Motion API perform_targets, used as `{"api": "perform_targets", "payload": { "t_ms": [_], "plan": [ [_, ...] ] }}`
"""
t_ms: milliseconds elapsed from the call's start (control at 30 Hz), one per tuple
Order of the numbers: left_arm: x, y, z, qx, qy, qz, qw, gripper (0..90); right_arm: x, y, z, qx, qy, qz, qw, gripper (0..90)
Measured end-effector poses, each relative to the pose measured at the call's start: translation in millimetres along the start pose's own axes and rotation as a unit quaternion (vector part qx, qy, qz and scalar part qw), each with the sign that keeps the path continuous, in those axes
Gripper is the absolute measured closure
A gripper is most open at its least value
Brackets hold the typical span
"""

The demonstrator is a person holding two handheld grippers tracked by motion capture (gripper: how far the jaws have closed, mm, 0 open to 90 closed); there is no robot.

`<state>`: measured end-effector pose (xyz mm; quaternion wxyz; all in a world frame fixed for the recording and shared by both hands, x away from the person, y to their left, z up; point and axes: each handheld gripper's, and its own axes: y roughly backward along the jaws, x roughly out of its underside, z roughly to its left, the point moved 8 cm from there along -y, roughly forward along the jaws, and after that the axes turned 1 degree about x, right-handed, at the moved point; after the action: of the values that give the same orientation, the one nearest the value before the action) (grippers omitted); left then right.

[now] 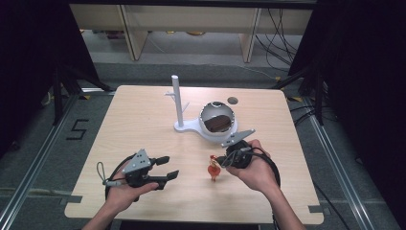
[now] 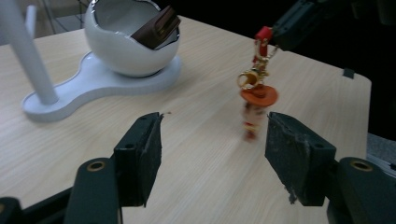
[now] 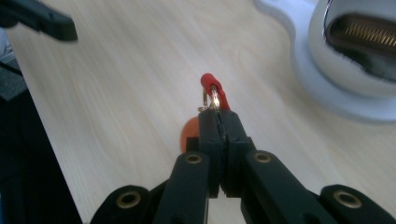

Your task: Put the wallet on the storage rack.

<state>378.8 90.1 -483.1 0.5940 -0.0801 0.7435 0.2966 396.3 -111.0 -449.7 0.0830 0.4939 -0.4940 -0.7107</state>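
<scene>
The right gripper (image 3: 218, 122) has its jaws clamped on the red loop of a little orange charm (image 1: 213, 168), which dangles over the table (image 1: 139, 124) at about five o'clock from the white bowl (image 1: 218, 122), while the left gripper (image 2: 215, 140), at the charm's nine o'clock, holds its jaws wide apart, touching nothing.

The pale wooden table (image 1: 143, 124) has a matt, fine-grained top. On it, the white plastic stand with an upright post (image 1: 177, 101) looks smooth with a soft sheen, and its glossy white egg-shaped bowl (image 2: 122, 44) catches the light; inside lies a brown, leather-like wallet (image 2: 156, 26). The small orange-and-red keychain figure (image 2: 258, 100) carries shiny gold-coloured metal rings and a red plastic-looking loop. The black jaw pads of the left gripper (image 2: 212, 149) are matt and rough, with brass-coloured rivets.
</scene>
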Motion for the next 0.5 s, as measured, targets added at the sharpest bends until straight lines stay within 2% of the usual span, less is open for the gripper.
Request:
{"api": "perform_targets", "payload": {
  "t_ms": [33, 67, 100, 200, 300, 333, 400, 500],
  "plan": [
    [-3.5, -3.5, -2.2, 0.01, -0.004, -0.005, 0.9999, 36.2, -4.0, 0.3, -0.8, -0.001, 0.018, -0.006, 0.9998, 90.0],
    [-5.8, -5.2, -3.1, 0.008, -0.011, 0.001, 0.9999, 36.2, -8.9, 0.7, 1.1, 0.001, 0.012, -0.015, 0.9998, 90.0],
    [-9.7, -9.3, -5.1, 0.015, -0.016, -0.004, 0.9998, 36.2, -12.4, 3.3, 1.2, -0.002, 0.014, -0.015, 0.9998, 90.0],
    [-15.0, -16.1, -7.0, 0.016, -0.028, 0.0, 0.9995, 35.9, -23.5, 4.4, 2.2, -0.003, 0.025, -0.032, 0.9992, 90.0],
    [-19.1, -23.3, -8.0, 0.015, -0.045, 0.006, 0.9989, 35.0, -31.6, 5.1, 5.6, -0.005, 0.027, -0.036, 0.999, 90.0],
    [-21.1, -26.8, -9.7, 0.021, -0.044, 0.001, 0.9988, 34.7, -36.2, 4.4, 8.5, -0.014, 0.037, -0.035, 0.9986, 90.0],
    [-23.3, -30.0, -11.1, 0.024, -0.049, 0.0, 0.9985, 34.6, -36.7, 4.8, 10.4, -0.013, 0.028, -0.03, 0.9991, 90.0],
    [-24.6, -34.2, -11.5, 0.028, -0.052, 0.004, 0.9983, 34.8, -41.2, 1.8, 14.3, -0.016, 0.028, -0.033, 0.9989, 90.0]
  ]
}}
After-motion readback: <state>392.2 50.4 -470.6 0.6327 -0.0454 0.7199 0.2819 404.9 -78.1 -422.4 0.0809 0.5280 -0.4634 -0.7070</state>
